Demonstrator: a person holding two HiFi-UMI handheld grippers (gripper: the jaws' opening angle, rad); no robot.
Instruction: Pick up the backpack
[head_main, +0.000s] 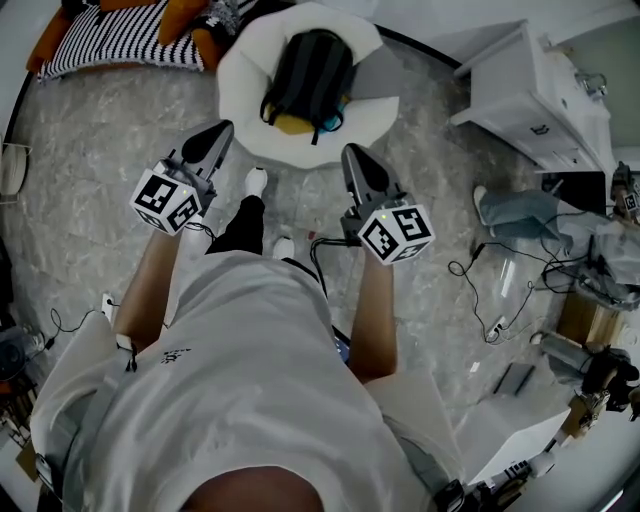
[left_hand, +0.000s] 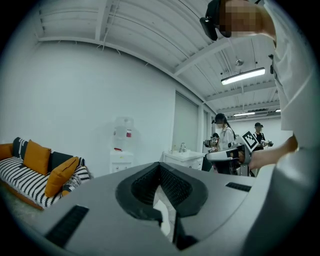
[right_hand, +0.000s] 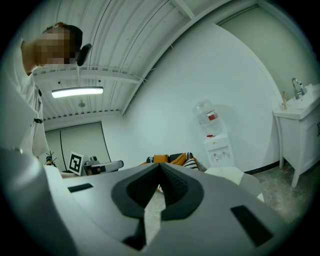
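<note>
The grey marbled floor (head_main: 90, 210) fills the head view, and the person stands on it at the centre, looking down over a white shirt (head_main: 250, 360). At about 11 o'clock along the far edge lies a black-and-white striped sofa (head_main: 110, 40) with orange cushions (left_hand: 37, 156). At 2 o'clock stands a white cabinet (head_main: 530, 90), with a tangle of black cables (head_main: 490, 270) on the floor at 3 o'clock. Straight ahead at 12 o'clock is a round white chair (head_main: 240, 95), and the backpack (head_main: 305, 70), dark with a yellow patch at its near end, rests in the seat, its straps hanging toward the person. A white water dispenser (left_hand: 122, 145) stands against the far wall in the left gripper view. Both grippers are held out level in front of the body, short of the backpack and touching nothing. The left gripper (head_main: 222, 130) points toward the chair's rim at its 7 o'clock side. The right gripper (head_main: 352, 152) sits near the rim at the chair's 5 o'clock side. On each one the fingers are pressed together with nothing between them, as each gripper's own view shows plainly.
</note>
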